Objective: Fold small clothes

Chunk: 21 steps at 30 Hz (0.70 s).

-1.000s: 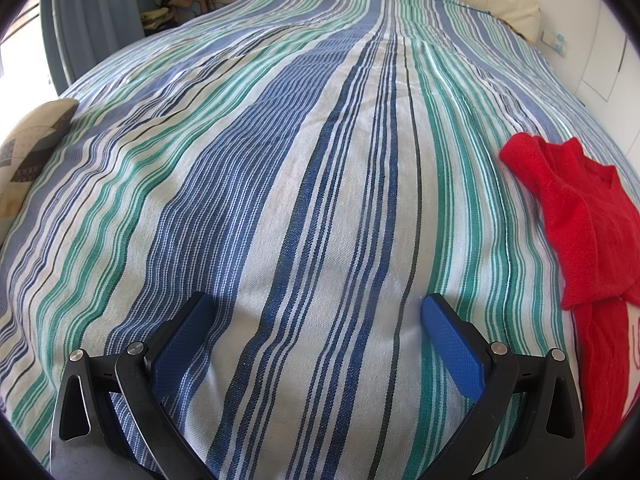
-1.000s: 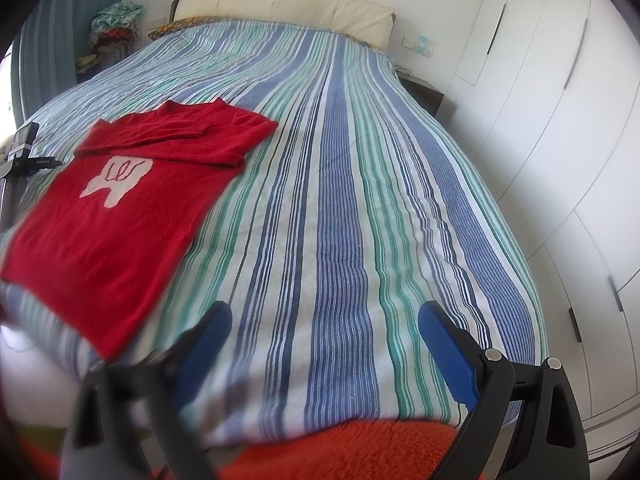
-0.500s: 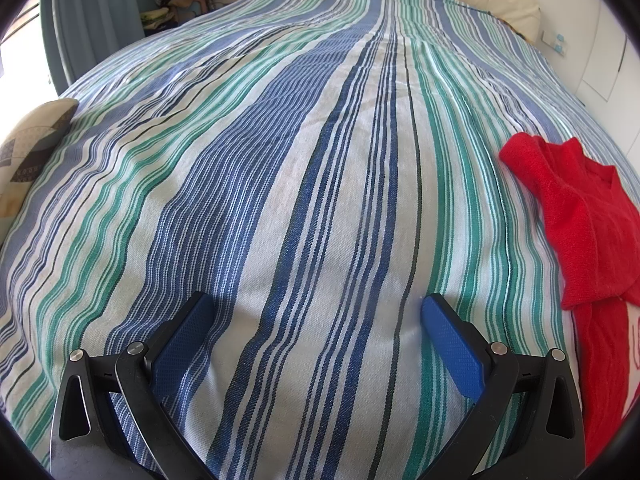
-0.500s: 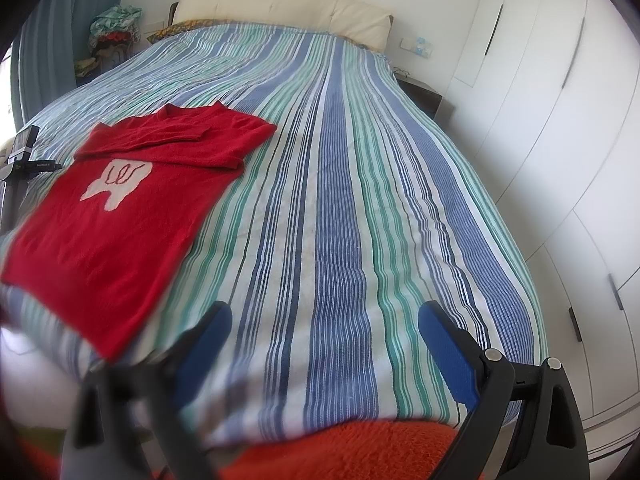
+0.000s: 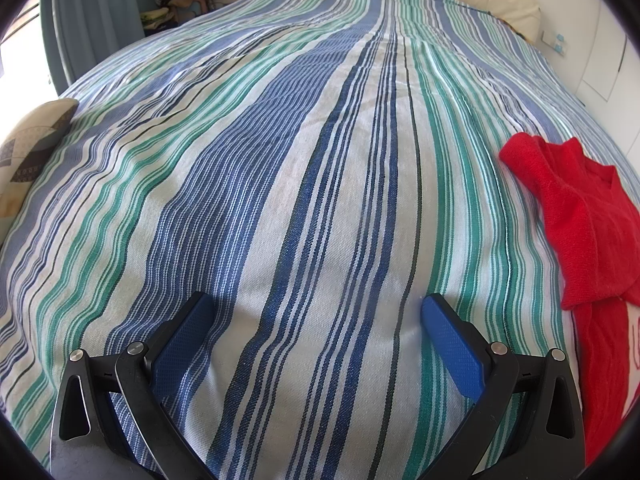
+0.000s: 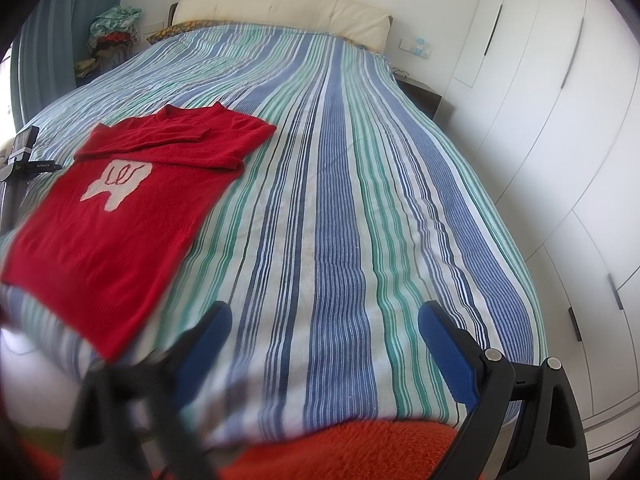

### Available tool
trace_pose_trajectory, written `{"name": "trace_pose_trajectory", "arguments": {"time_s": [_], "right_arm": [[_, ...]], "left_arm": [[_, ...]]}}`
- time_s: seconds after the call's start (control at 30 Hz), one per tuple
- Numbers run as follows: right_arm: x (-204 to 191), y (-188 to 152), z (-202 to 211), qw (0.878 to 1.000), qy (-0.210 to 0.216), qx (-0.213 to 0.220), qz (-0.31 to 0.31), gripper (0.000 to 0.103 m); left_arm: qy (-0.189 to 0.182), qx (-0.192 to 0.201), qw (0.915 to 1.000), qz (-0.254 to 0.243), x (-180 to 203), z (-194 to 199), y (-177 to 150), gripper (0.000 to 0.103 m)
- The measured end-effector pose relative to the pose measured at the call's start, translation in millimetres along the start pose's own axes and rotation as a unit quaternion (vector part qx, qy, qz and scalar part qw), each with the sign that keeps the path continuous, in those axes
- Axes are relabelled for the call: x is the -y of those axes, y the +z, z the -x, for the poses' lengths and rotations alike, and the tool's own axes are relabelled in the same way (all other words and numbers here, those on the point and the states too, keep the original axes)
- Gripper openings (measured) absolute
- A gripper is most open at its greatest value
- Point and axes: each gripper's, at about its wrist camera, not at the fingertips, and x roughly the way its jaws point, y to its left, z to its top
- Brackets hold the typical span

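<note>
A small red sweater (image 6: 132,196) with a white tooth motif lies flat on the striped bedspread (image 6: 340,208), its sleeves folded across the top. It also shows at the right edge of the left wrist view (image 5: 588,232). My left gripper (image 5: 316,320) is open and empty, low over the bedspread, left of the sweater. My right gripper (image 6: 324,332) is open and empty above the foot of the bed, right of the sweater and apart from it.
A patterned cushion (image 5: 28,152) lies at the bed's left edge. White wardrobe doors (image 6: 560,120) line the right side. A cream headboard (image 6: 280,12) and a pile of clothes (image 6: 114,32) stand at the far end. An orange rug (image 6: 340,448) lies below.
The right gripper has risen and pulled back slightly, so the sweater sits lower left in its view. The left gripper has not moved.
</note>
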Motion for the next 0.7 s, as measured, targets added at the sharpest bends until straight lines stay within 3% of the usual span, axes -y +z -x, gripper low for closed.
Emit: {"name": "trace_pose_trajectory", "arguments": {"time_s": [0.7], "right_arm": [[-7.1,3.1,-3.6,1.000,0.002,-0.009,0.018,0.093]], "left_arm": [[0.000,0.000,1.0000,0.000,0.0,0.0,0.1,0.103]]}}
